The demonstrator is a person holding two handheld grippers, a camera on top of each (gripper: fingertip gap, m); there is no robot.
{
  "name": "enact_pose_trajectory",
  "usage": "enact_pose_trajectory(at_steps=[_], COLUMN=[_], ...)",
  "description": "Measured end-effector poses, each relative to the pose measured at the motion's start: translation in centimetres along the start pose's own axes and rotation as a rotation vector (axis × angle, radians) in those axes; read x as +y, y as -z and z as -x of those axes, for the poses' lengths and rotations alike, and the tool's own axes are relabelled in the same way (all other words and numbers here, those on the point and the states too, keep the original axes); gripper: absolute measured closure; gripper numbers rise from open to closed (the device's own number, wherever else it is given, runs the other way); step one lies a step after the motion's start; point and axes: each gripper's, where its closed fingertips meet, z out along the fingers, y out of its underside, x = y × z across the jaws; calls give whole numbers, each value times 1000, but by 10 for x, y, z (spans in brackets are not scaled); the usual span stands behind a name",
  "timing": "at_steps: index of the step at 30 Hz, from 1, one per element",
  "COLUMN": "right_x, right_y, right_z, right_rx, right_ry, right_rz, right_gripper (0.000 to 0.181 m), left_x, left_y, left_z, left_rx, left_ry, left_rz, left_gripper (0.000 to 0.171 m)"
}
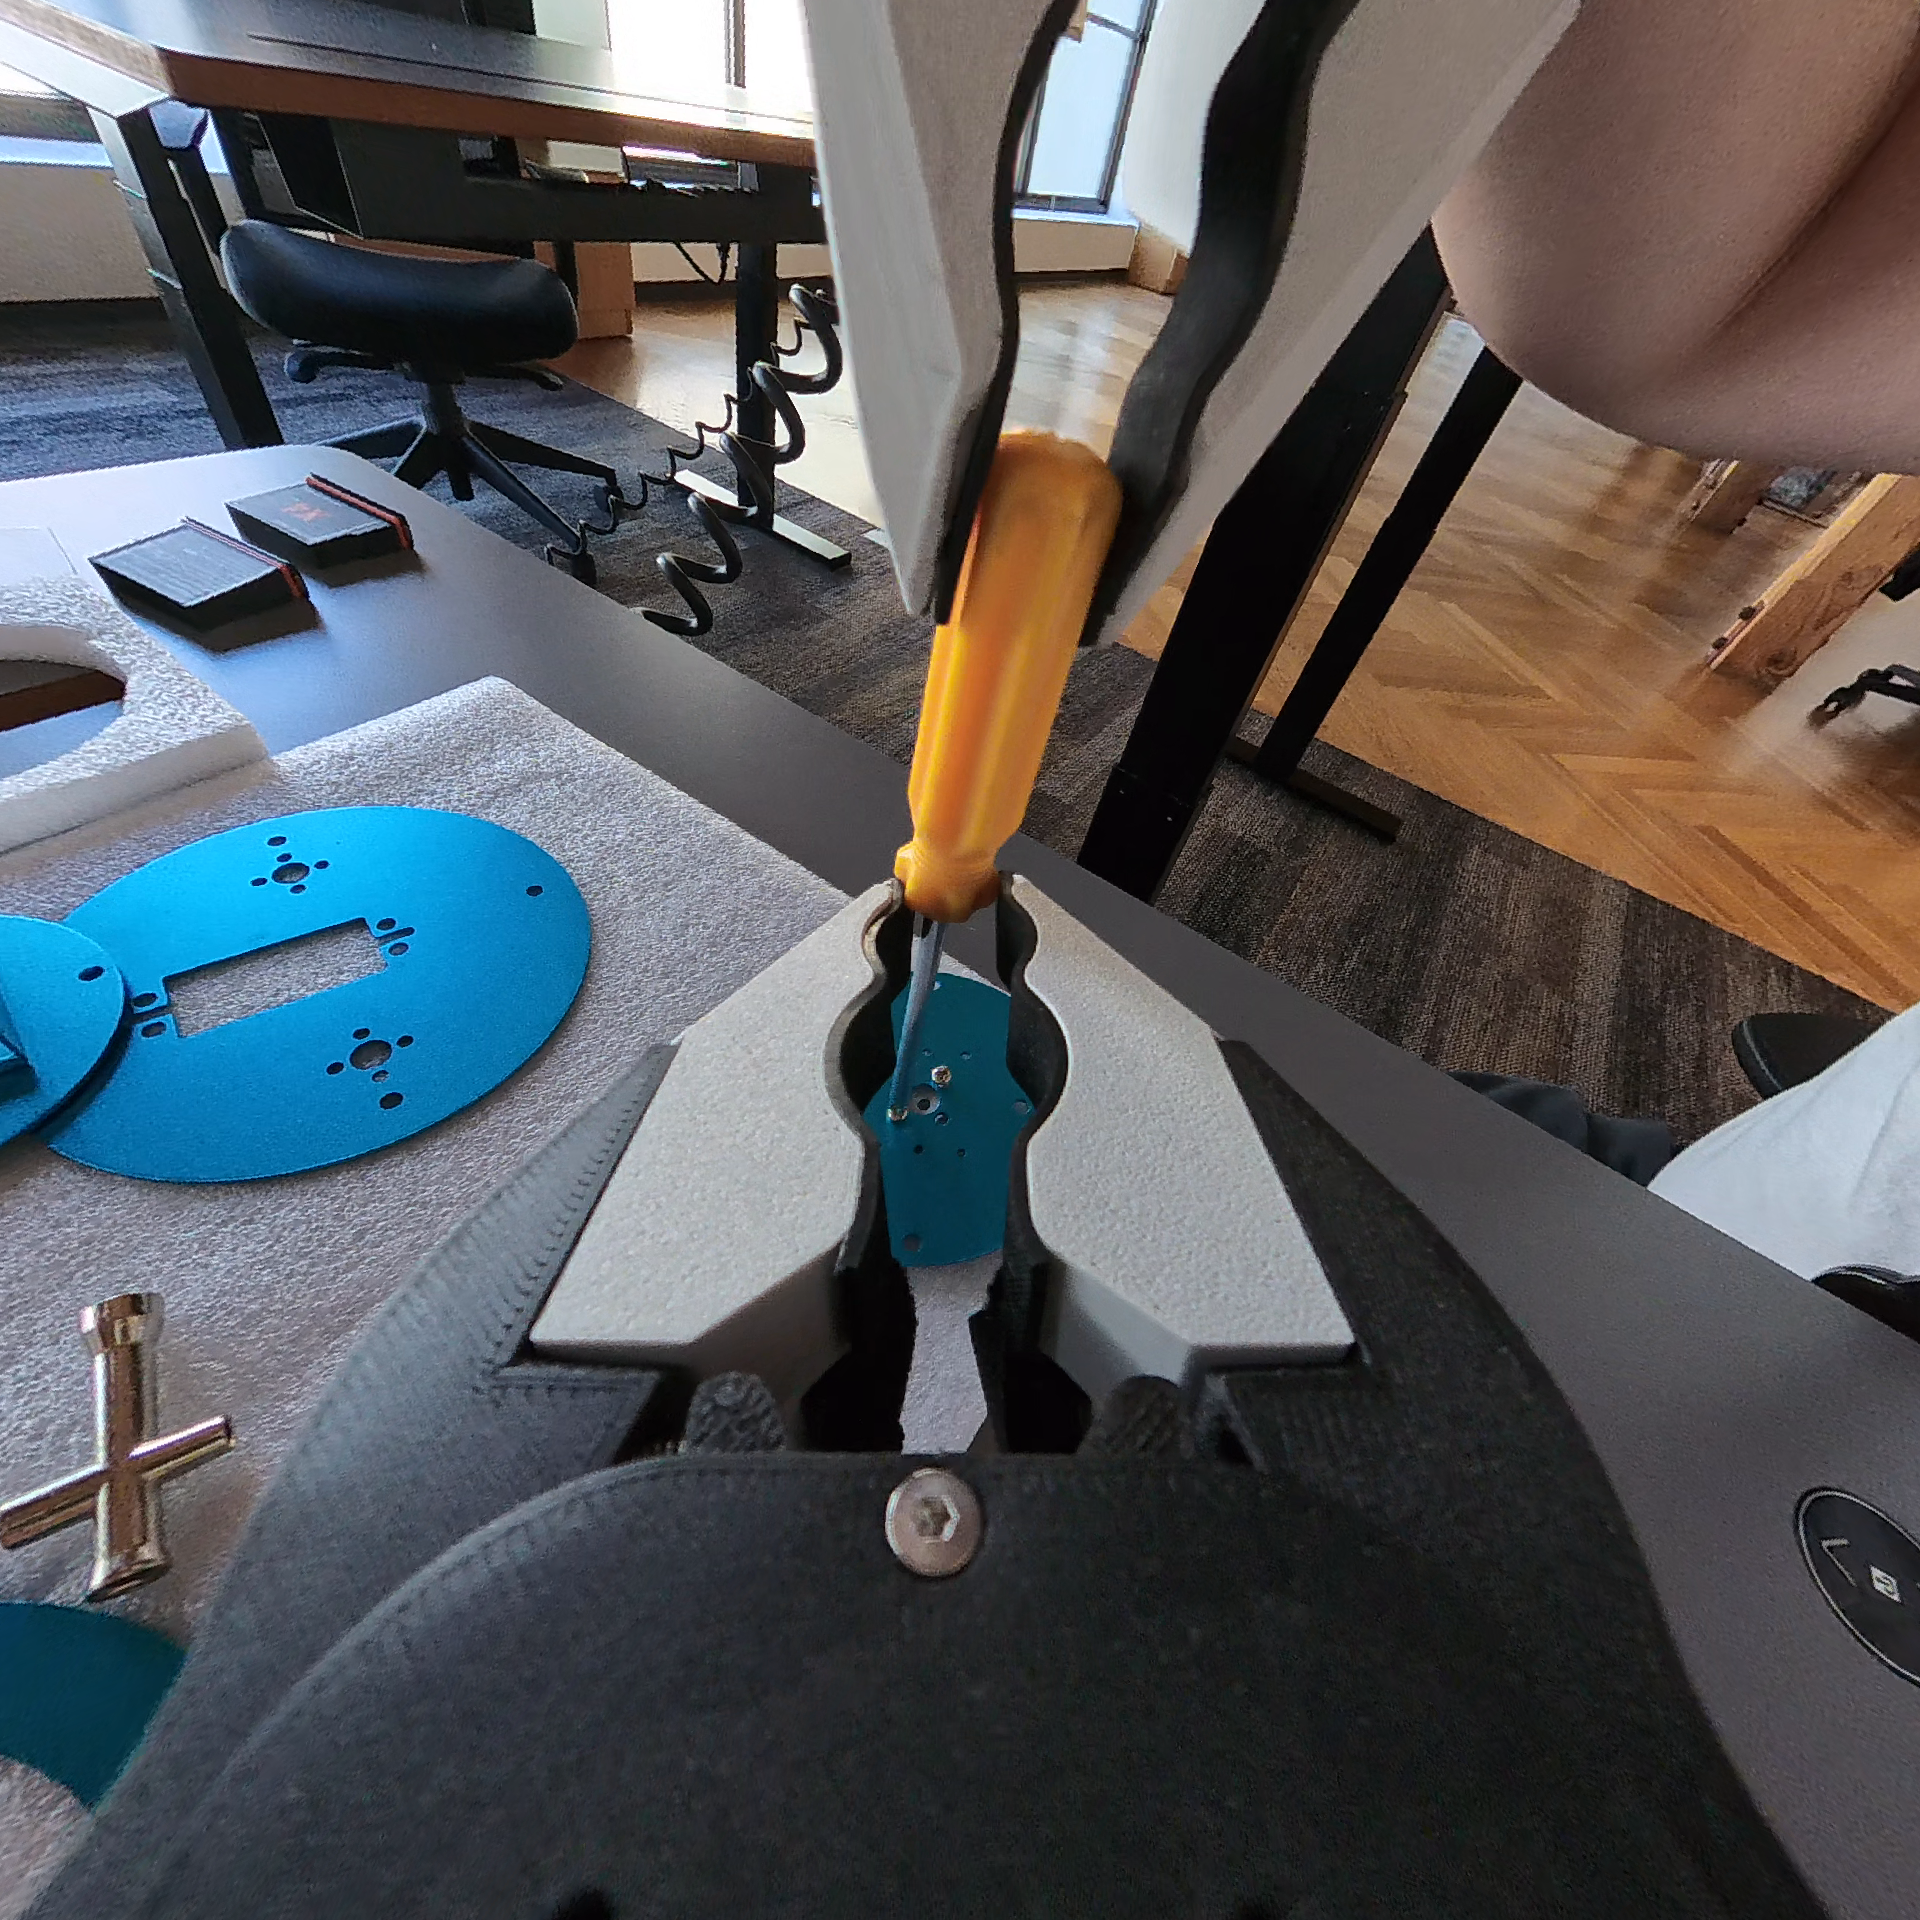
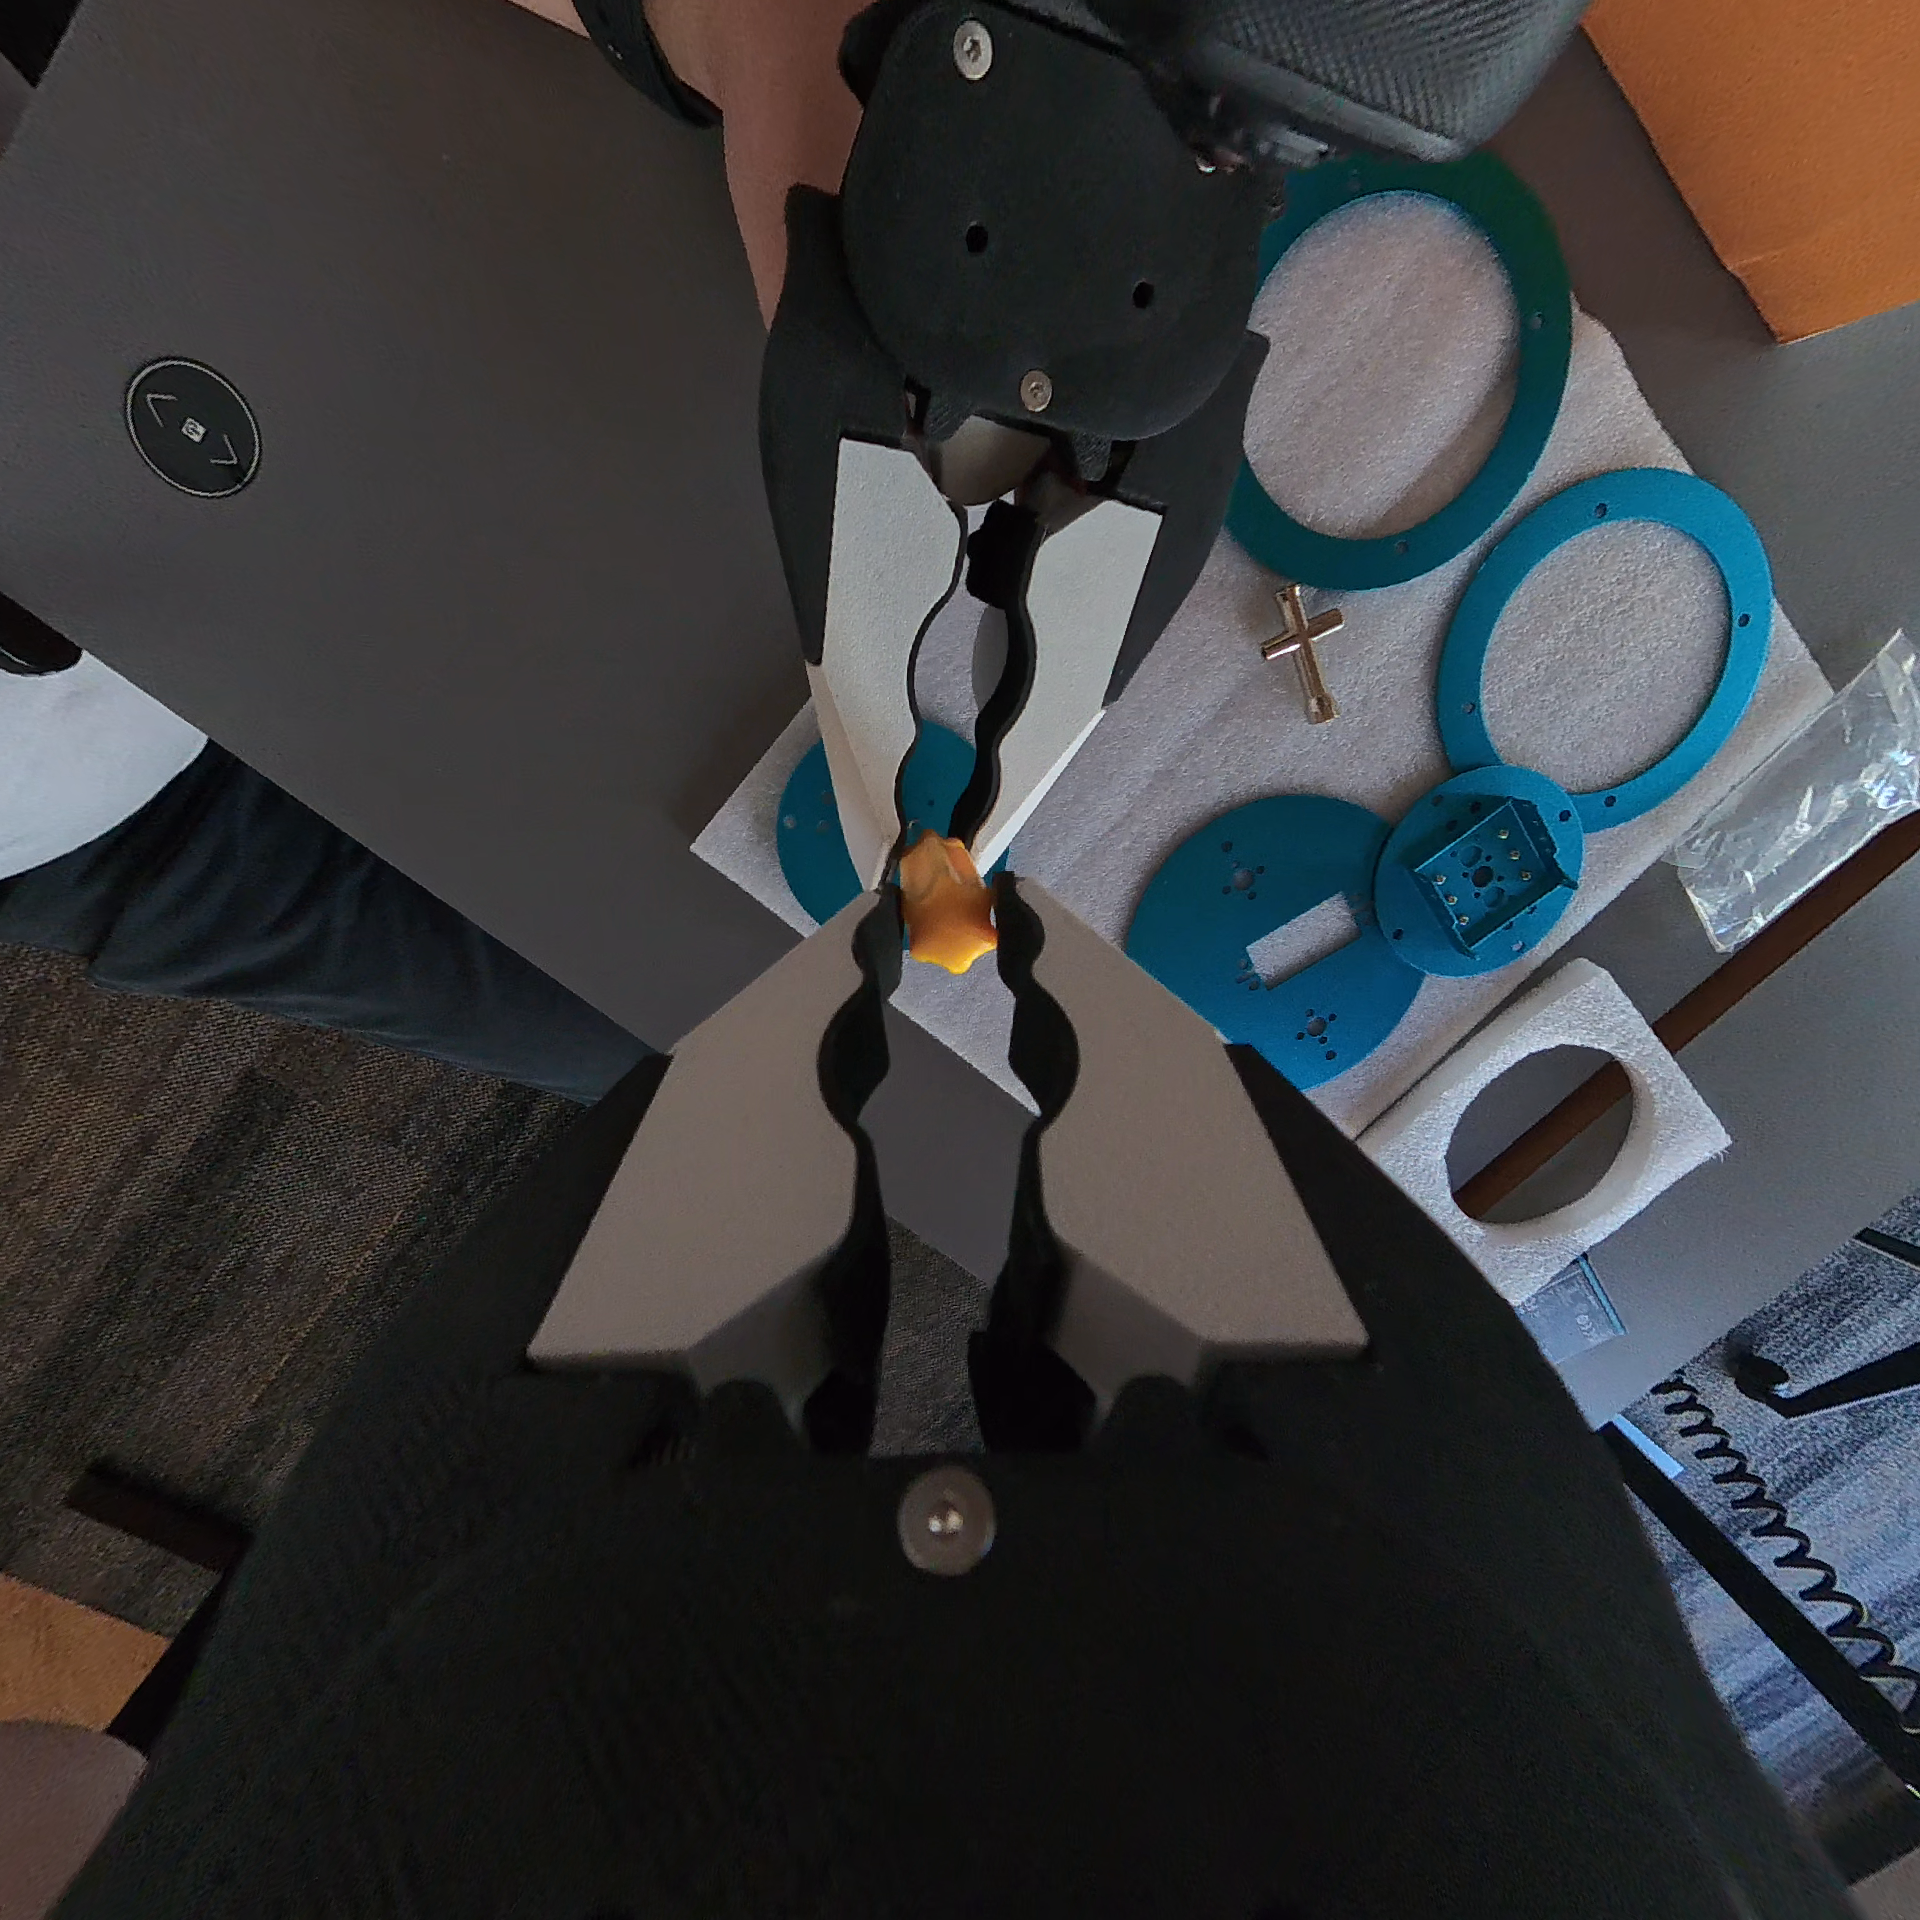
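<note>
The right tongs (image 2: pixel 940 914) were pinching the orange screwdriver (image 1: pixel 997 675) high on its handle, and the left tongs (image 1: pixel 940 914) were closed in around the tool's neck, right where the handle narrows to the thin shaft. The tip sat on a small screw (image 1: pixel 900 1112) in the little blue plate (image 1: pixel 951 1153), which lay on the white foam sheet (image 1: pixel 436 790) near the edge of the dark desk (image 1: pixel 1558 1351).

Risk, as I judged it: that handle looked smooth, glossy plastic, so it could twist inside the ribbed black pads instead of turning the screw. The shaft was slim and slightly tilted; a lean could have made the tip skip off and scratch the anodised-looking finish. The plate was thin and seemed unclamped on soft, grainy foam, so it could have spun or slid.

Off to the side lay the larger blue oval plate (image 1: pixel 343 987) with its rectangular cut-out, flat blue rings (image 2: pixel 1600 655), and a shiny metal cross wrench (image 1: pixel 120 1455).
</note>
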Motion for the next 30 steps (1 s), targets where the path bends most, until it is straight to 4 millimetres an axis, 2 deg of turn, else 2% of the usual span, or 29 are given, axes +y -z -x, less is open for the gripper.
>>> enact_pose_trajectory(at_steps=[11,14,19,22,23,30], right_x=[-2,-7,-11,-11,-11,-8], right_y=[-1,-1,1,1,2,2], right_z=[-3,-5,-9,-3,-3,-3], right_rx=[3,18,44,38,58,108], right_ry=[-32,-93,-300,-373,-374,-407], right_rz=[-48,-203,-648,-844,-882,-928], right_gripper=[164,161,146,155,163,163], left_x=[0,0,0,0,0,0], left_y=[1,1,1,0,0,-2], left_z=[2,2,1,1,0,-1], left_rx=[-14,-7,-1,0,3,1], left_ry=[10,23,23,23,24,22], left_rz=[-9,-24,-23,-22,-20,-19], left_gripper=[157,157,157,157,157,157])
